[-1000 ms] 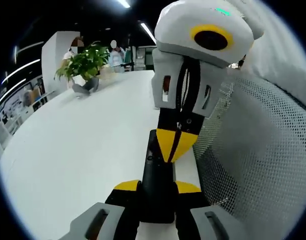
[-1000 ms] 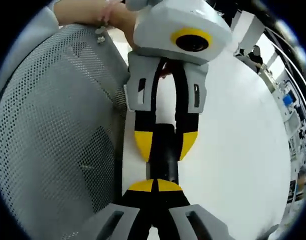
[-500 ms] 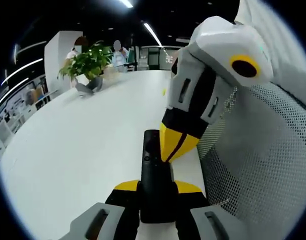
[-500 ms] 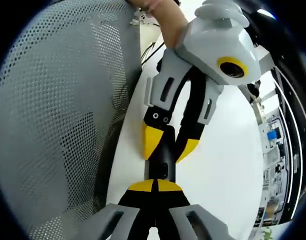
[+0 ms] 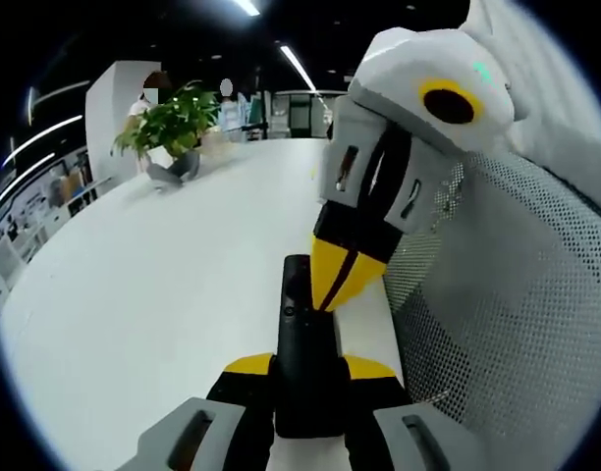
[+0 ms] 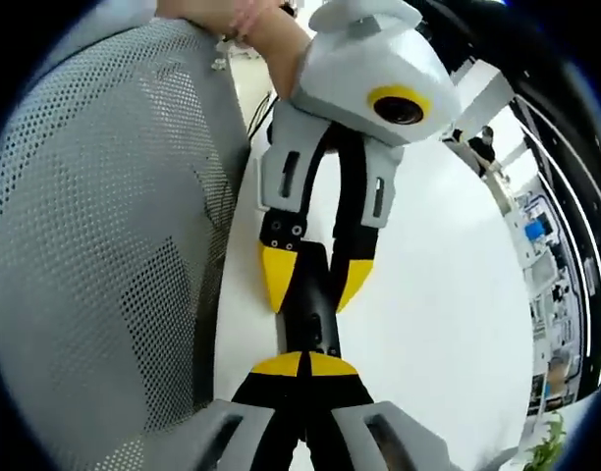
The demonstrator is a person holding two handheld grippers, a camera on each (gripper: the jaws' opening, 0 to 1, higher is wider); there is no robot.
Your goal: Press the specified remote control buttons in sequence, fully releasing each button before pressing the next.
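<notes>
1. The left gripper clamps its fingers on the remote control near the worktop edge.
2. The right gripper, fingers together, touches a button; remaining presses cannot be judged.

Open white desk ahead and leftward; mesh chair back crowding the right, potted plant far off.
</notes>
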